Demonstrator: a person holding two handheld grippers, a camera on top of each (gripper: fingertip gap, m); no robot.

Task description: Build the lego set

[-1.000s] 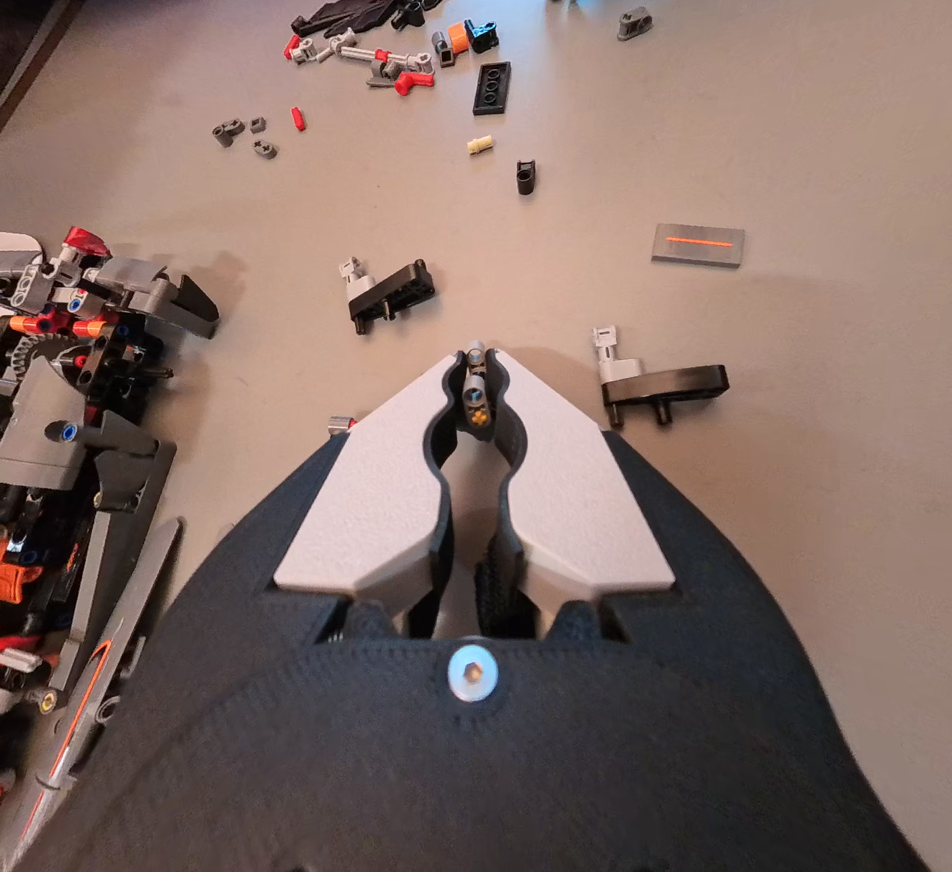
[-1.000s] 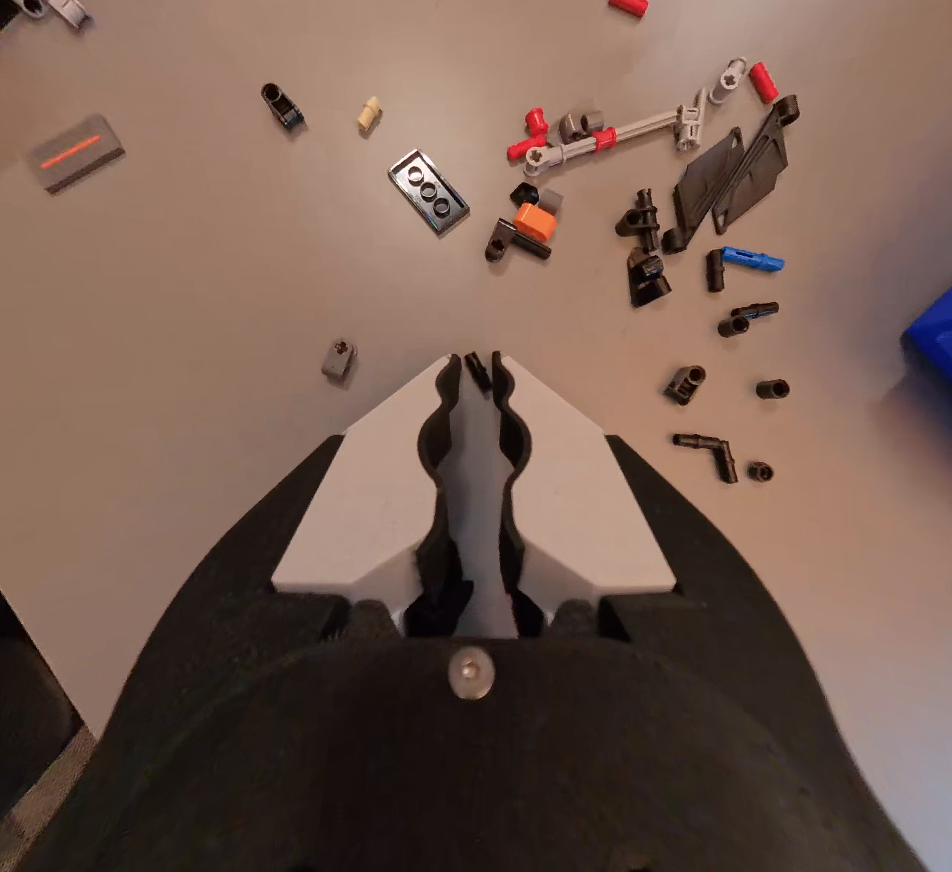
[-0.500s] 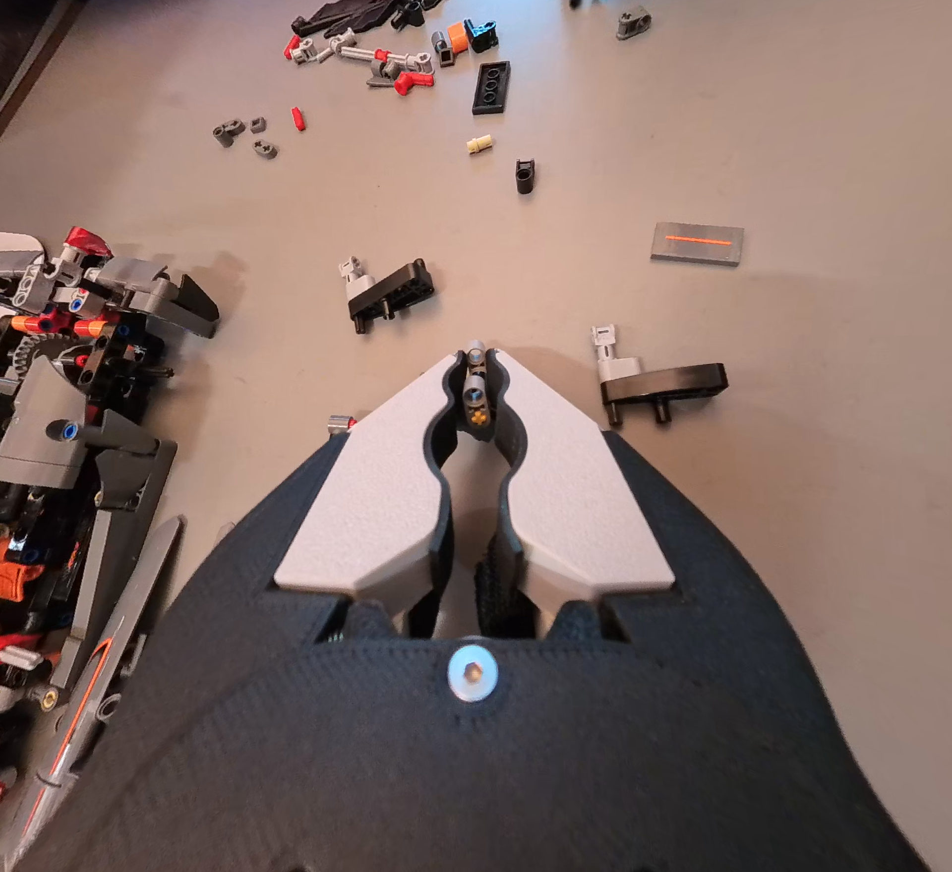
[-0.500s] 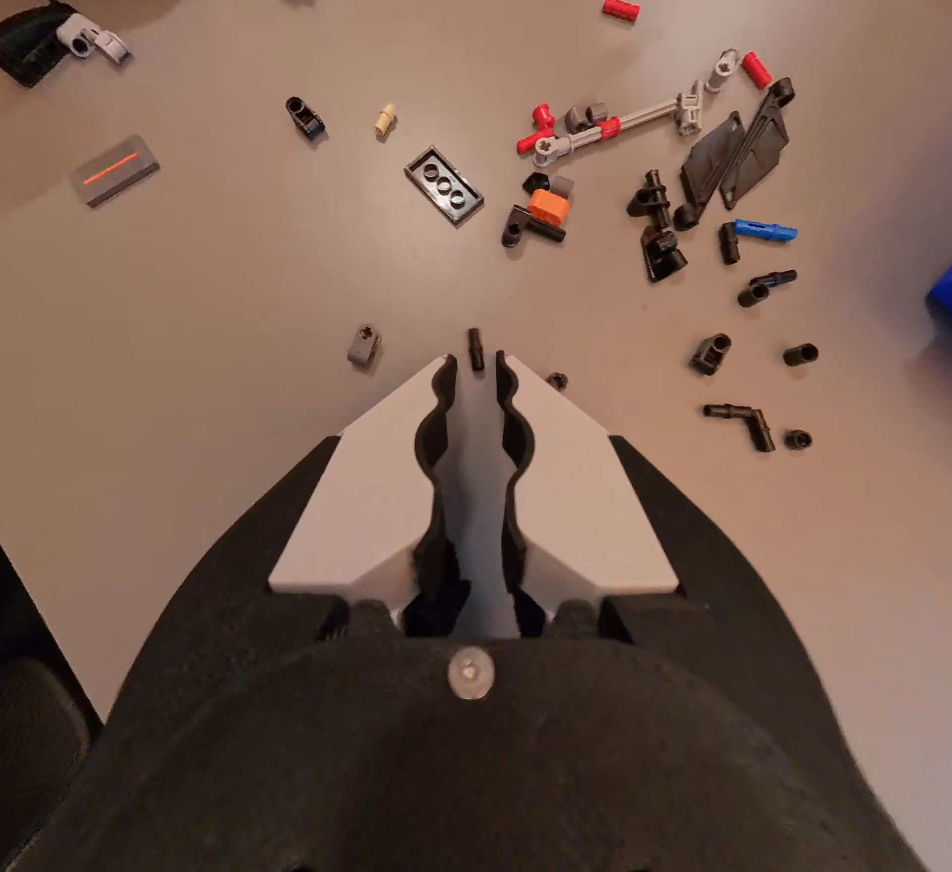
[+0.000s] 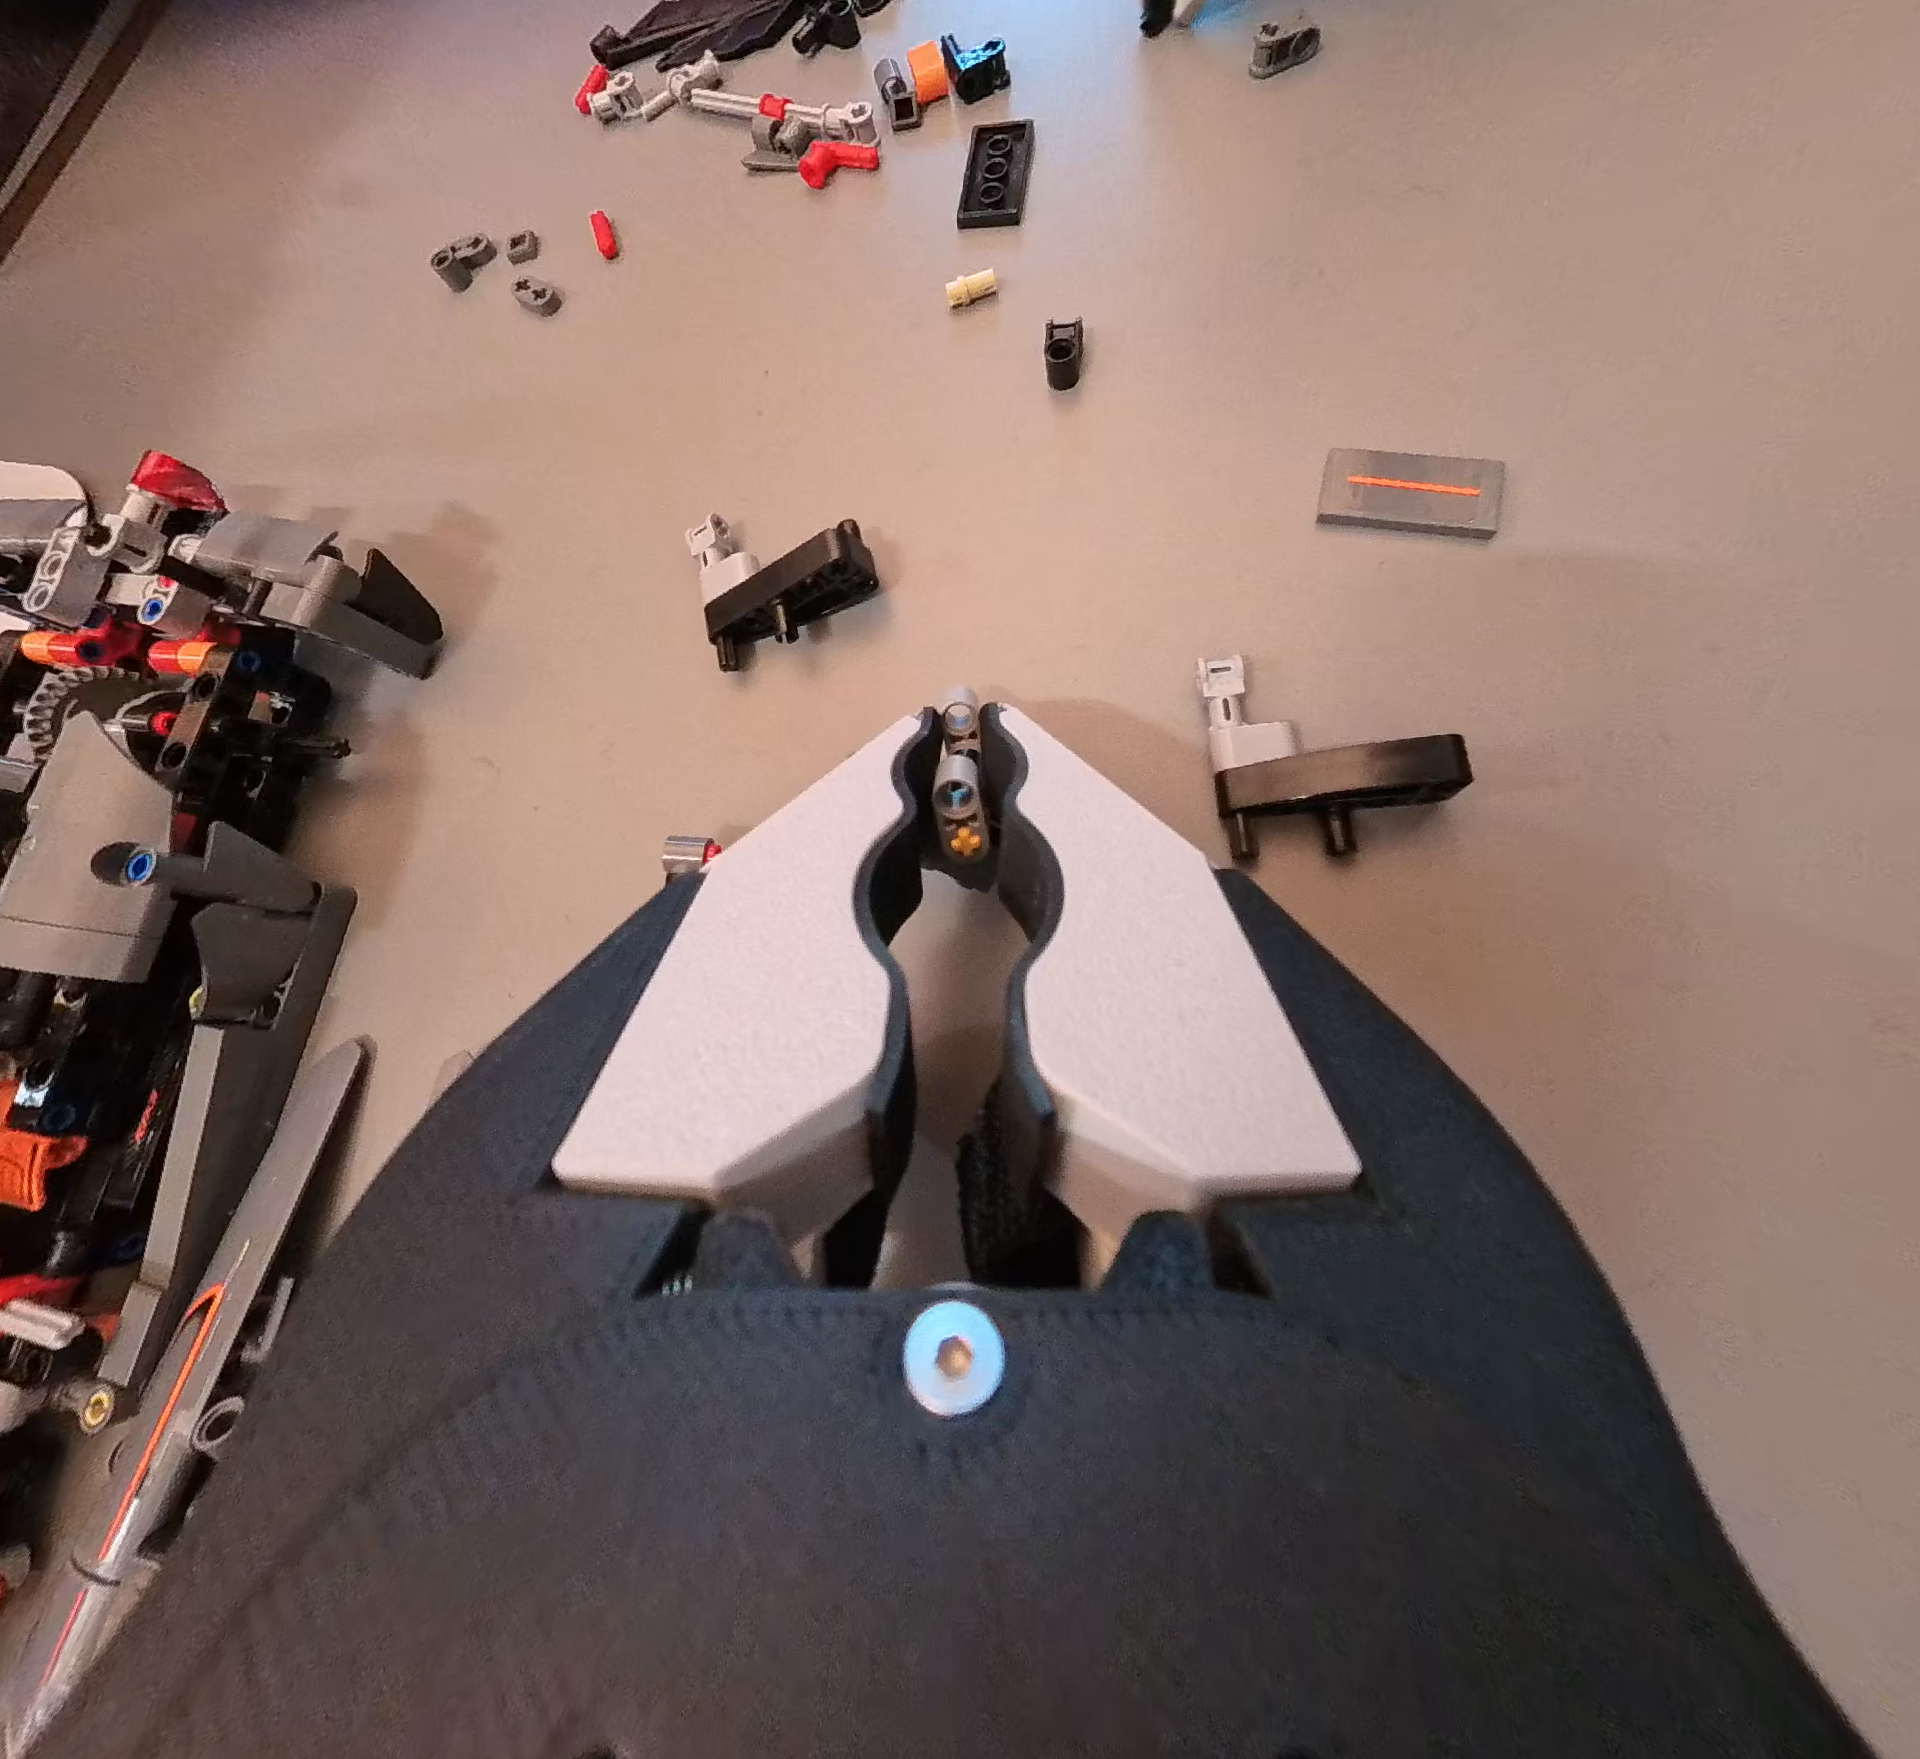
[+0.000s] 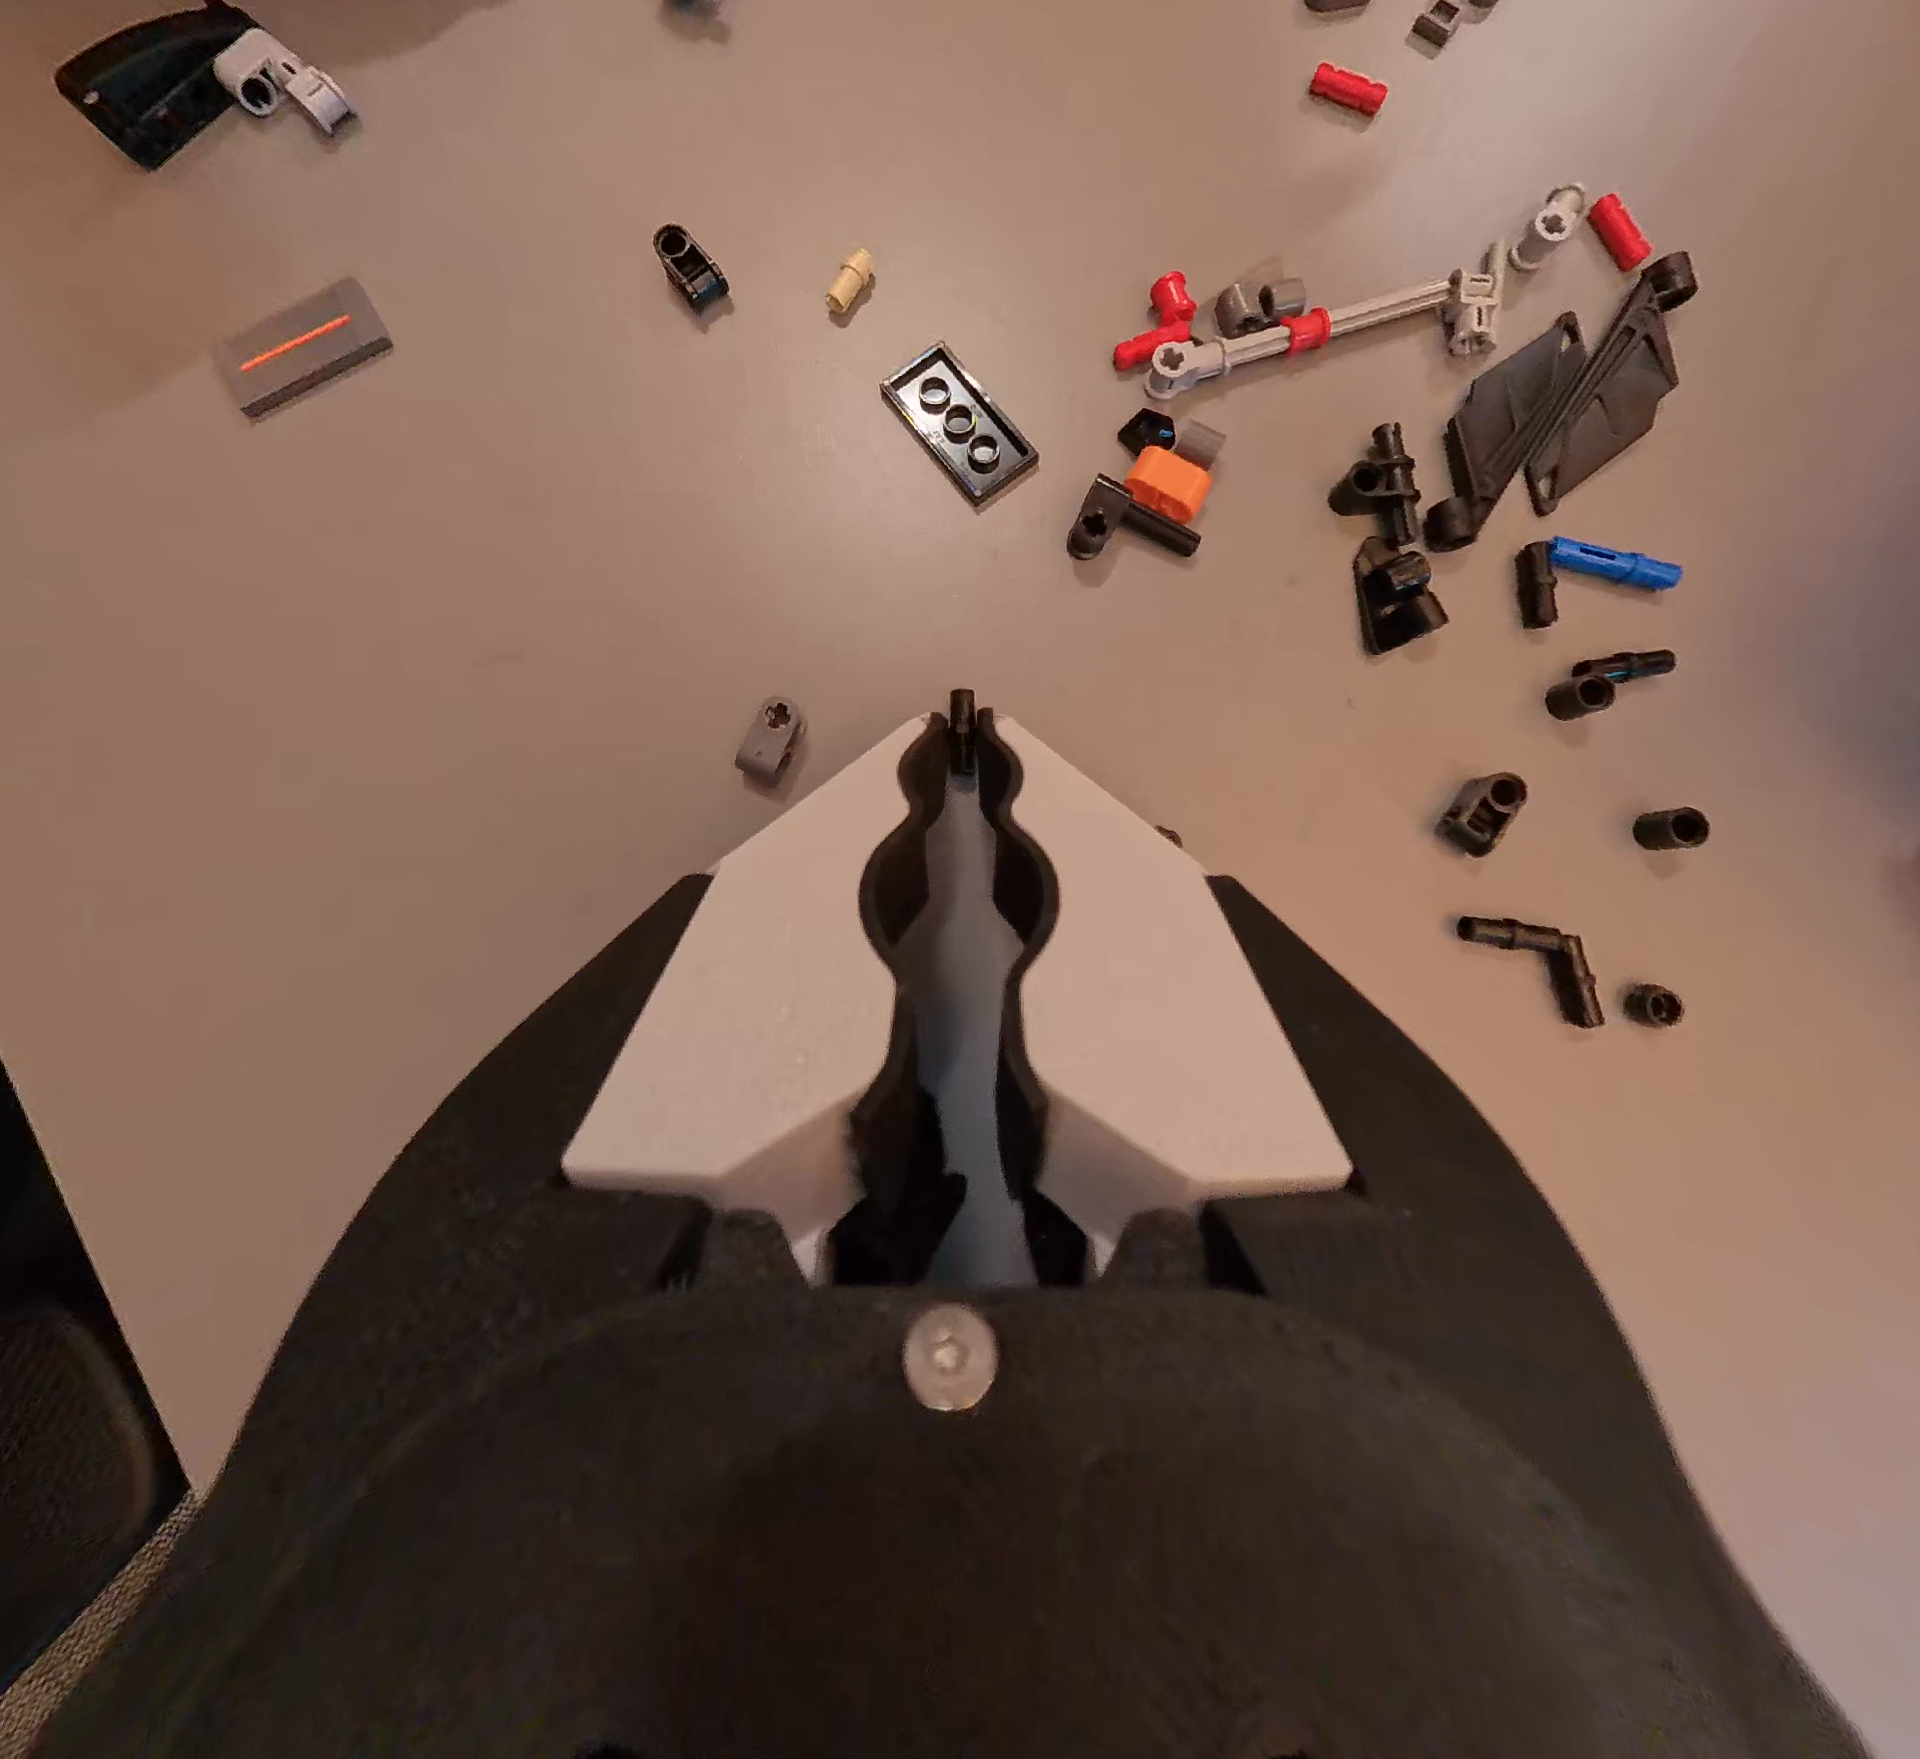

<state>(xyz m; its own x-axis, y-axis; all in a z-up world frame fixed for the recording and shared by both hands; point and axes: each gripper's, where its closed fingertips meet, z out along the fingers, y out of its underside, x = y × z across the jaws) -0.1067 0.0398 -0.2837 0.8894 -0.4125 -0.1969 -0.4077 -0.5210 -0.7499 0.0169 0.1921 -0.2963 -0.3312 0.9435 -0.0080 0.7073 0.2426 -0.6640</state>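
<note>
Now seen on the left wrist view: left claw (image 5: 958,722) pressed together on a small grey piece (image 5: 958,779), with an orange cross mark on its near end, held between the tips above the table (image 5: 1558,1034). At the left edge, lying on the table, the half-built model (image 5: 156,774), grey and black with red and orange parts. Just right of the tips, a black beam with a light grey joint (image 5: 1340,764); a similar one (image 5: 784,582) a little farther, to the left. Farther right, a flat grey tile with an orange line (image 5: 1411,491). Far across the table, a scatter of loose pieces: a black plate with three holes (image 5: 995,174), a cream pin (image 5: 971,289), a red pin (image 5: 604,235), a grey rod with red ends (image 5: 748,114). At the top edge, blurred, the other claw.

On the right wrist view: right claw (image 6: 964,720) pinching a small black pin (image 6: 963,727) right at the tips; pin pointing away, its far end sticking out past them. Just left of the tips, a small grey connector (image 6: 772,739) on the table. To the right, many black pieces, among them a bent black pin (image 6: 1536,963) and a blue pin (image 6: 1614,562). Near the middle, an orange block (image 6: 1169,483).
</note>
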